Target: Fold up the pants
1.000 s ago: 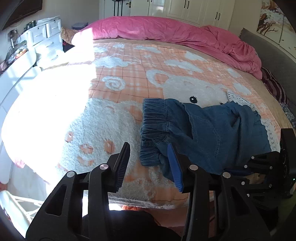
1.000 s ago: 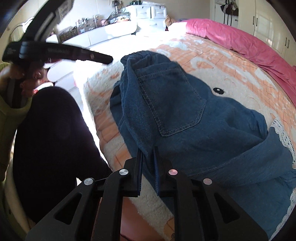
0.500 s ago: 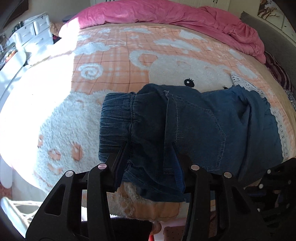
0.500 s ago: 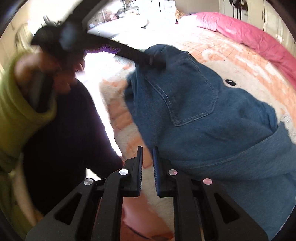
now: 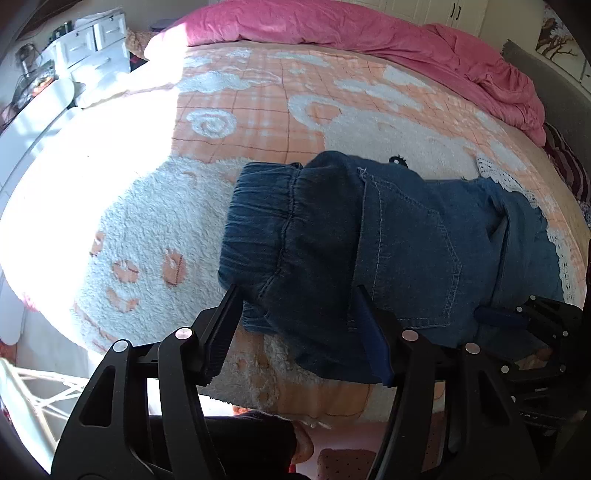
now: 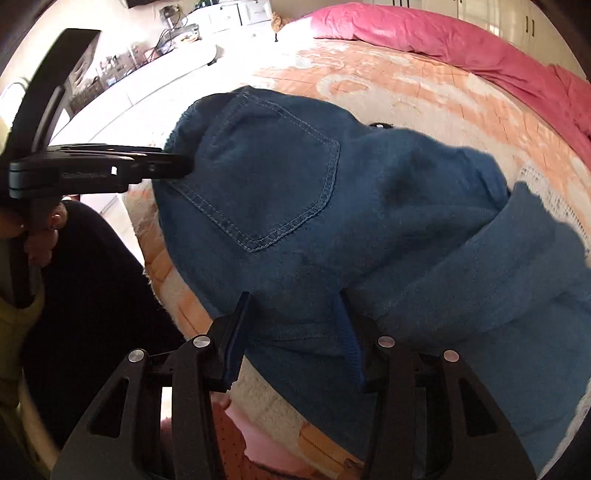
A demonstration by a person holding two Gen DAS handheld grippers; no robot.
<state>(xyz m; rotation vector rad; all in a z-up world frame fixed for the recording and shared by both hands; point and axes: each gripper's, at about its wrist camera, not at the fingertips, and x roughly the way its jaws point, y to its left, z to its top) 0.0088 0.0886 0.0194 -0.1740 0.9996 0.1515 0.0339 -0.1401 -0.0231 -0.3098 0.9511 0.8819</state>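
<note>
At the near edge of the bed, the left gripper [image 5: 299, 328] hung over the hem of the blue denim pants [image 5: 388, 251], its jaws apart and just widened, with cloth lying between the fingers but no pad pressing on it. The right gripper [image 6: 291, 332] stood likewise over the near fold of the pants [image 6: 295, 206], its jaws having just sprung apart from a tight close, the denim loose in the gap between them. In the right wrist view the left gripper [image 6: 177, 164] reached in from the left edge, its tip at the waistband end of the garment, gripped by a hand [image 6: 40, 236] in a yellow-green sleeve [image 6: 14, 325]. The pants lay bunched along the near edge of the bed, elastic waistband [image 5: 266, 218] toward the left side, a stitched back pocket [image 6: 273, 177] facing up, and the legs folded over toward the right, near a strip of white lace [image 5: 554, 236]. They rested on a fleecy peach-and-white blanket [image 5: 258, 107] that covered the bed. Farther back, a crumpled pink duvet [image 5: 369, 29] was heaped along the far edge. Beyond the far left corner stood a white chest of drawers [image 5: 88, 44].
</note>
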